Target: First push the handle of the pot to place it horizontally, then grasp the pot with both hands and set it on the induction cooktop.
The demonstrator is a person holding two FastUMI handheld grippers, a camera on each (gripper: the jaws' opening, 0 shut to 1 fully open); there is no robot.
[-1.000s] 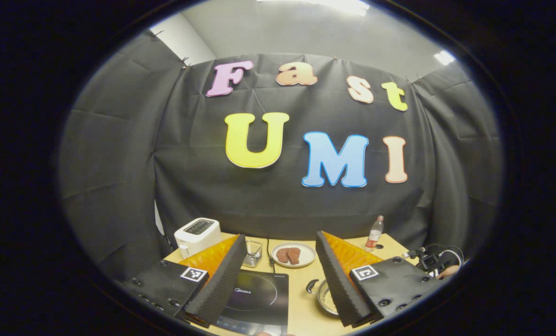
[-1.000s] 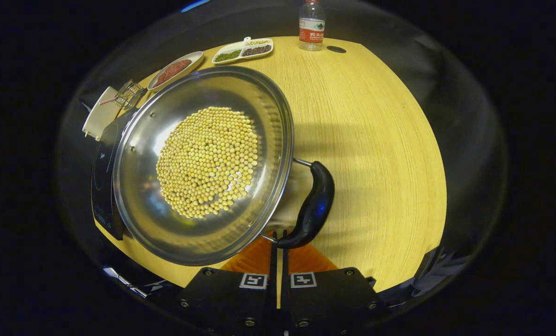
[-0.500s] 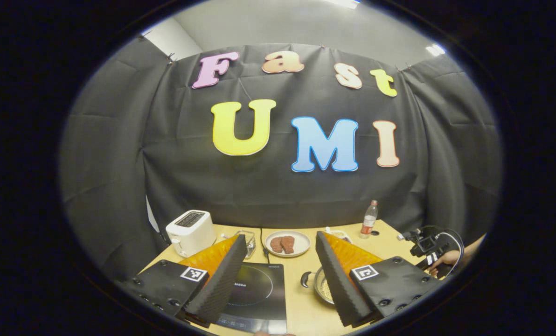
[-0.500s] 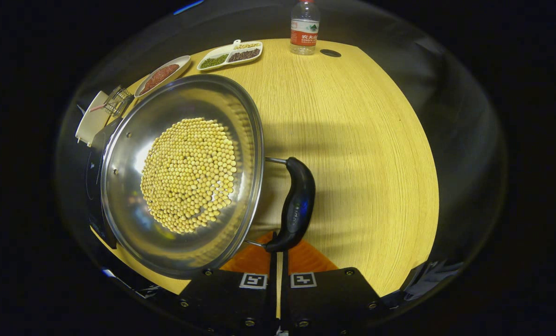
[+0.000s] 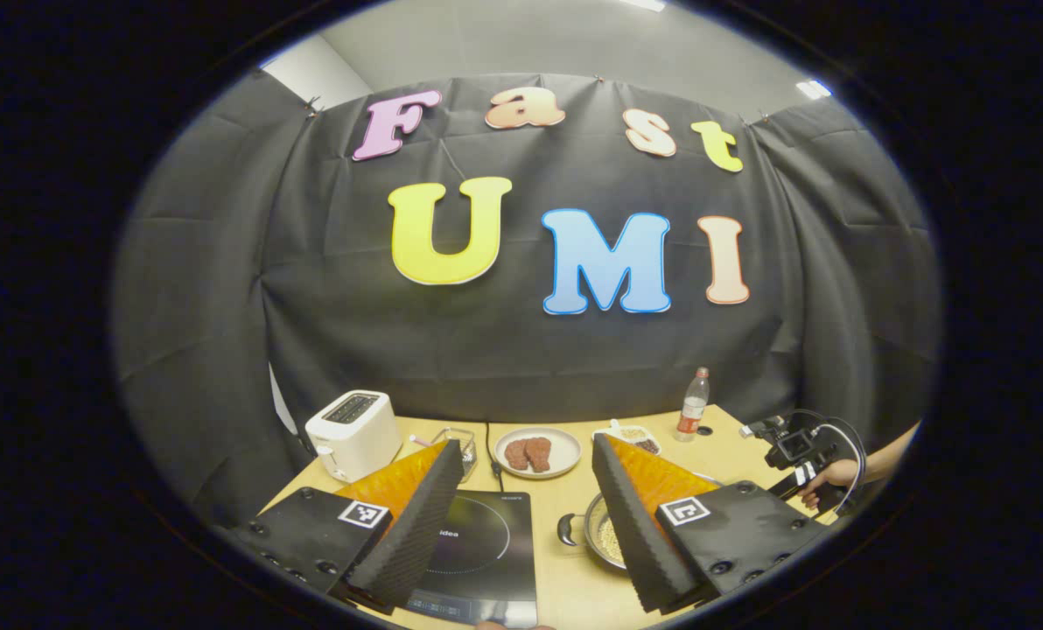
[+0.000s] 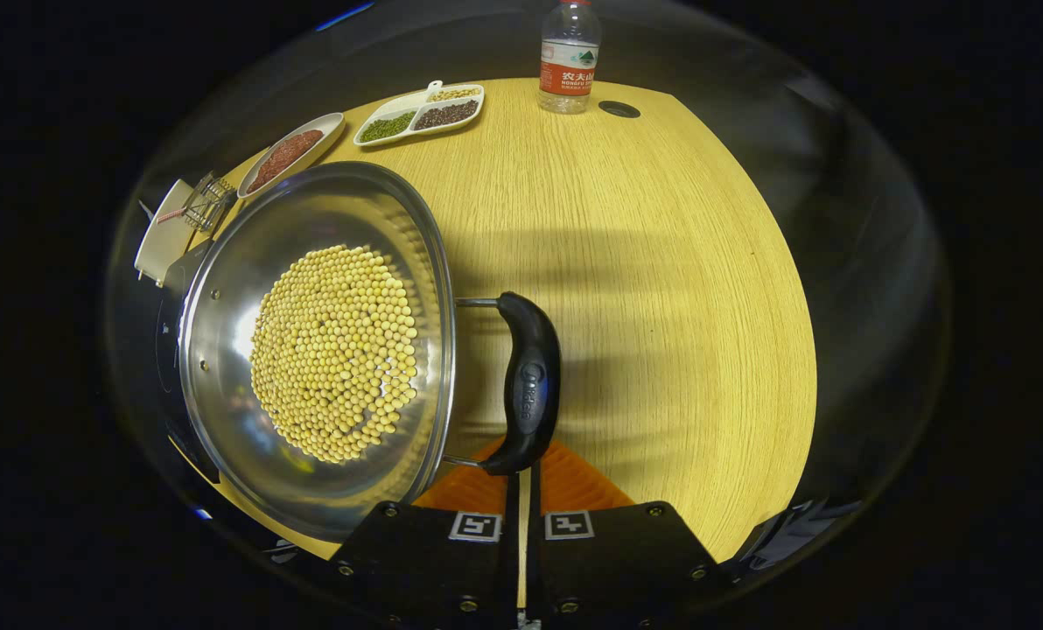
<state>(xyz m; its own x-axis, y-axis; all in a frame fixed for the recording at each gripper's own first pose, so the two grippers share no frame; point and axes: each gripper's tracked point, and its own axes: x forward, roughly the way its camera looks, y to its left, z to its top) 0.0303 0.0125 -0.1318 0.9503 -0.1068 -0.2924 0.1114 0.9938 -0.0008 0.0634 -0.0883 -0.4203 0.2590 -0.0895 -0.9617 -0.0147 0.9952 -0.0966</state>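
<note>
A steel pot [image 6: 338,350] full of yellow beans sits on the wooden table [image 6: 661,289]. My right gripper [image 6: 521,474] is shut, its tips touching the near end of the pot's black side handle [image 6: 530,385]. The black induction cooktop [image 6: 170,350] lies just left of the pot, partly under its rim. In the left gripper view, my left gripper [image 5: 526,444] hovers open above the table's front, the cooktop [image 5: 478,551] between its fingers. The pot [image 5: 605,538] shows beside its right finger, with its other handle [image 5: 567,529] turned toward the cooktop.
At the back stand a white toaster [image 5: 353,433], a plate of meat [image 5: 536,452], a divided dish of beans [image 6: 421,112] and a water bottle [image 6: 567,57]. A small glass container [image 6: 206,197] sits by the toaster. A hand holds the right gripper [image 5: 806,451] at the table's right.
The pot has turned under the right gripper's push, and its handle now lies straighter ahead of the fingers. The left gripper view has tipped down, with more of the table in sight.
</note>
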